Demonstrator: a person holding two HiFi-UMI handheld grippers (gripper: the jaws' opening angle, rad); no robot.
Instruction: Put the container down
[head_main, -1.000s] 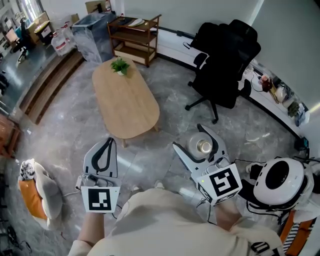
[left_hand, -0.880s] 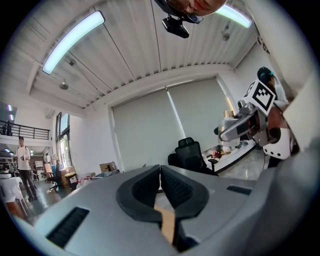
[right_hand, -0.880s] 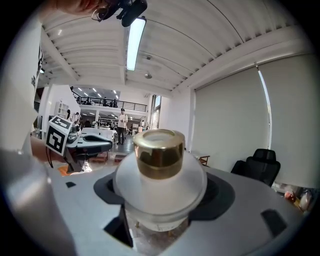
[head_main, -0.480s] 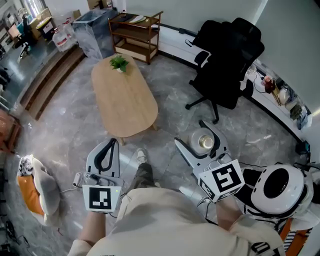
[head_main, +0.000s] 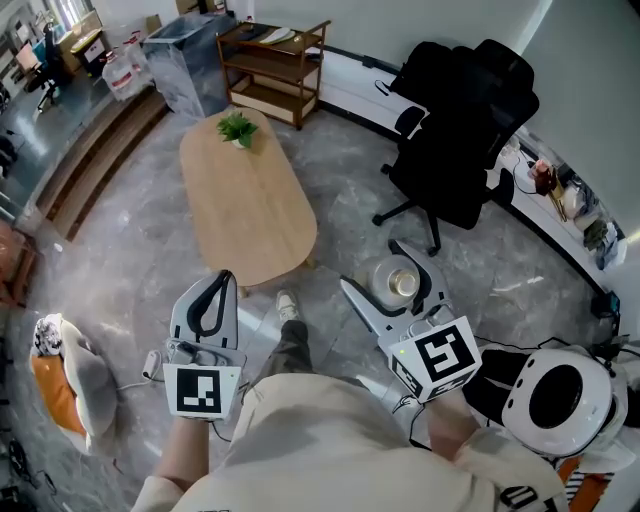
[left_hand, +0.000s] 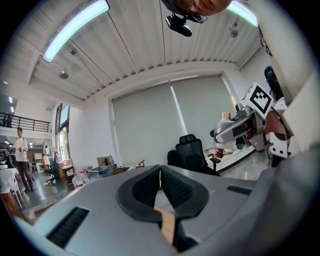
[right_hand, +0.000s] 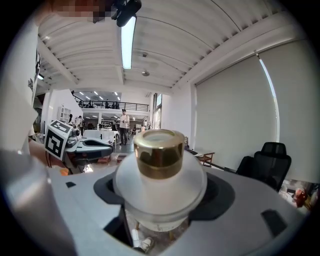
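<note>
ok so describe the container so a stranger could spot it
Find the black office chair; near it is the right gripper. Between its jaws sits the container, a squat frosted white jar, the only thing with a shiny gold cap.

Left gripper positioned low left in head view, right gripper low right, well apart. Container seated between right gripper jaws. Left gripper jaws pressed together, nothing between them. Table located ahead of left gripper. Plant placed on far end of table. Shelf unit set behind table, bin just beside it on left. Office chair located right of table, ahead of right gripper. Cushion laid on floor, left of left gripper.
</note>
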